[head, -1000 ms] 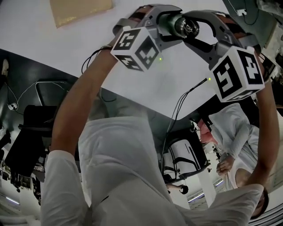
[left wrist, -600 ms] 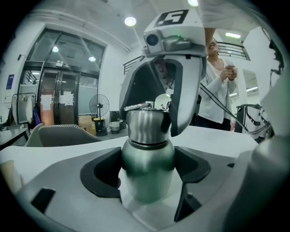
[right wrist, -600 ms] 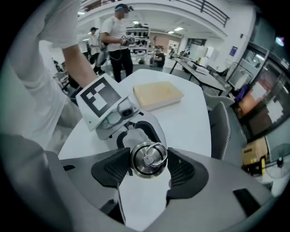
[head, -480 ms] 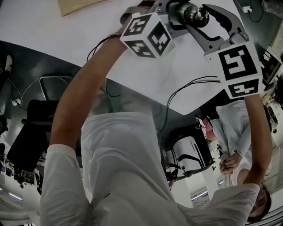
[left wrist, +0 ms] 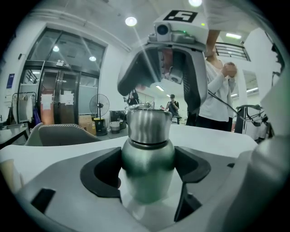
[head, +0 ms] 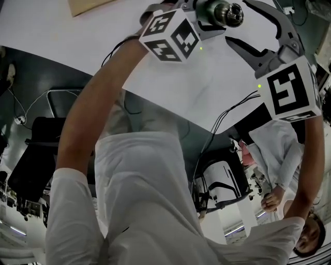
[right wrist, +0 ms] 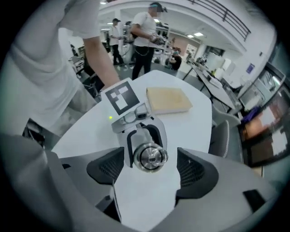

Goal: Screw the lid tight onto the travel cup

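The travel cup (left wrist: pixel 147 158) has a green steel body and a silver lid (left wrist: pixel 148 126). My left gripper (left wrist: pixel 147 171) is shut on the cup's body and holds it up over the white table (head: pixel 155 67). In the right gripper view the lid (right wrist: pixel 153 157) shows end-on, in the gap between the jaws. My right gripper (right wrist: pixel 152 167) is opening; its pads (right wrist: pixel 195 169) stand clear of the lid on both sides. In the head view the cup's lid (head: pixel 226 11) points at the right gripper (head: pixel 243 23), whose jaws are spread wide.
A tan flat block (right wrist: pixel 167 100) lies on the far part of the table, seen too as the block (head: pixel 90 5) at the head view's top. Cables (head: pixel 227 111) hang off the table's edge. A grey chair (right wrist: pixel 223 136) stands beside it. Several people stand in the room behind.
The right jaws, closed around the lid before, have spread and left it. The right gripper drew back to the right. Both grippers rose a little toward the head view's top.
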The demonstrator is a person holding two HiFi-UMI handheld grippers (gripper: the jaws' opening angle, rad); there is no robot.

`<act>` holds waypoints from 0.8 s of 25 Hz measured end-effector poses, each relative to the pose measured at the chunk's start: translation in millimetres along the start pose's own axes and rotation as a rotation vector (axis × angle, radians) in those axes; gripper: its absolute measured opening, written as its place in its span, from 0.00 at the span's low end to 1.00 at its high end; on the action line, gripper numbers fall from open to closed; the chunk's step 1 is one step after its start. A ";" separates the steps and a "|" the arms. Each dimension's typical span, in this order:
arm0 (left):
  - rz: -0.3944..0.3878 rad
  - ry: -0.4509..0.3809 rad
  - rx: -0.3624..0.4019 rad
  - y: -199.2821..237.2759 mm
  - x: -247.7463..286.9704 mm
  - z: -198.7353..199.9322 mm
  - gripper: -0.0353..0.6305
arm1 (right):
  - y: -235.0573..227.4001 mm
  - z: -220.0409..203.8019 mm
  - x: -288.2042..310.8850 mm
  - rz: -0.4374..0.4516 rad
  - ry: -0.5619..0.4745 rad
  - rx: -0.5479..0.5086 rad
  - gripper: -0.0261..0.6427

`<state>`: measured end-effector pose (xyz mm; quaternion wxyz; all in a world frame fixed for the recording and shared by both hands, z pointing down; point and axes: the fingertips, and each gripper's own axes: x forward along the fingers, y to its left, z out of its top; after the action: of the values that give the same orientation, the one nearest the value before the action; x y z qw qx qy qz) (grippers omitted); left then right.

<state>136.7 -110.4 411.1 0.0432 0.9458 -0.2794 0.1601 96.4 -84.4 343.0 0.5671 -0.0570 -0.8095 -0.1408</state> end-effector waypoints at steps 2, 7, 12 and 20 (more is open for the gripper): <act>-0.003 0.000 0.001 -0.3 2.9 -0.5 0.59 | -0.2 6.3 -1.5 0.034 -0.034 -0.099 0.52; -0.005 -0.004 -0.002 -0.4 4.3 -0.4 0.59 | 0.0 0.4 9.7 0.167 0.069 -0.273 0.52; -0.001 -0.002 -0.002 2.6 6.3 3.0 0.59 | 1.5 -17.4 22.5 0.245 0.193 -0.468 0.50; 0.017 -0.008 -0.013 4.6 3.9 0.0 0.59 | -1.5 -16.3 27.7 0.183 0.174 -0.359 0.42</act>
<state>137.3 -116.3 412.3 0.0468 0.9437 -0.2886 0.1549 101.1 -92.5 373.8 0.6259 -0.2182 -0.7109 -0.2351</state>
